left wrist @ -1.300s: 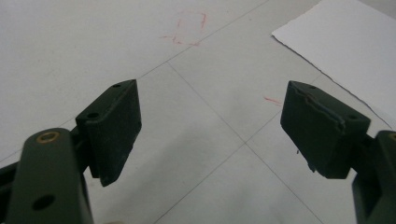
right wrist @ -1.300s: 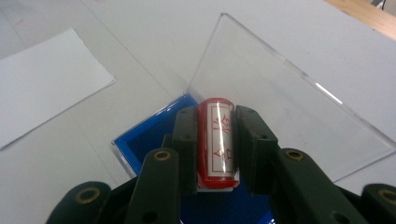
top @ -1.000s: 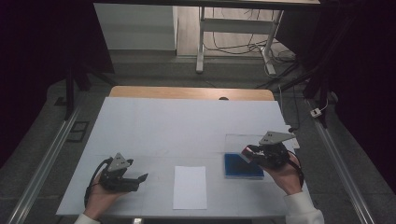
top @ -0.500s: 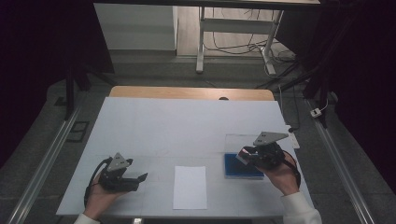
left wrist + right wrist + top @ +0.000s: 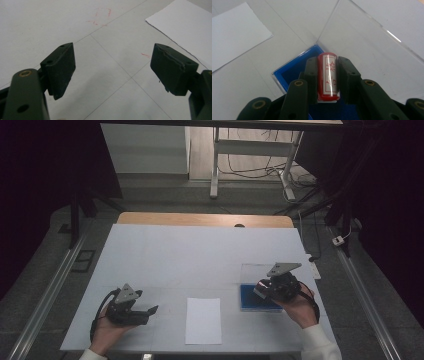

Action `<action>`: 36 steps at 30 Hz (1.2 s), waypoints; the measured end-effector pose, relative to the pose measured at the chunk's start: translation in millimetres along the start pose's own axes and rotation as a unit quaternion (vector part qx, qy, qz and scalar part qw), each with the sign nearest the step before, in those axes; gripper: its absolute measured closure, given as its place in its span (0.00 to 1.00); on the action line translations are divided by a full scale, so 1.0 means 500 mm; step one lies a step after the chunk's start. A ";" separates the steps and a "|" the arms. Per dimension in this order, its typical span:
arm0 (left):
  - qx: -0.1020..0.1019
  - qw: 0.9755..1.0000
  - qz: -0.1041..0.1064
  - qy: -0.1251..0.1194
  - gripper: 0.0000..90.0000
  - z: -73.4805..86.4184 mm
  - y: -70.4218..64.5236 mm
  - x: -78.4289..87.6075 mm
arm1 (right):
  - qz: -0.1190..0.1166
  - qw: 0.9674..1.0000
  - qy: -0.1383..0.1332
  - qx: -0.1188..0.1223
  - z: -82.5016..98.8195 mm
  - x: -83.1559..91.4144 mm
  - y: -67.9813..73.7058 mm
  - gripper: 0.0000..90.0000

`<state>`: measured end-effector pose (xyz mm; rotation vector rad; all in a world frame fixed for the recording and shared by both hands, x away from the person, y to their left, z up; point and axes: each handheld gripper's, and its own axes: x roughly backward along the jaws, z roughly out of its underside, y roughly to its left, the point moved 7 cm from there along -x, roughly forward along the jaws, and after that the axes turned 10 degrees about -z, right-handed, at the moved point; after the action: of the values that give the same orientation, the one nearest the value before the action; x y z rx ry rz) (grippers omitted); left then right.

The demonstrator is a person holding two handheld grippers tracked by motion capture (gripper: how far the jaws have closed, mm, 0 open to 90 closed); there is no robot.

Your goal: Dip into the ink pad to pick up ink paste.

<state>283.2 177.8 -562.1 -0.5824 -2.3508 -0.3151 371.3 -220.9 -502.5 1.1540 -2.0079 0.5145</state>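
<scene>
A red cylindrical stamp (image 5: 329,72) with white markings sits clamped between the jaws of my right gripper (image 5: 327,62). It hangs just over an open blue ink-pad box (image 5: 287,75), whose clear lid (image 5: 367,50) lies folded back on the table. In the high view my right gripper (image 5: 260,292) is at the front right, over the blue box (image 5: 250,301). My left gripper (image 5: 149,315) rests at the front left, jaws wide apart and nothing between them (image 5: 115,67). A white paper sheet (image 5: 203,320) lies between the two hands.
The white table top (image 5: 200,255) carries faint grid lines and small red pen marks (image 5: 100,17). A wooden strip (image 5: 205,219) runs along its far edge. Metal rails flank the table on both sides.
My right gripper, still holding the stamp, has shifted slightly to the left over the blue box. The left gripper has stayed put.
</scene>
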 end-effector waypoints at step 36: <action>-0.001 1.000 -0.001 0.001 0.23 0.001 -0.001 -0.001 | 0.010 0.999 0.050 0.005 0.015 -0.038 -0.005 0.78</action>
<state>283.1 177.5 -562.5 -0.5800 -2.3501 -0.3202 376.3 -216.4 -522.1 1.0941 -1.9346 0.5810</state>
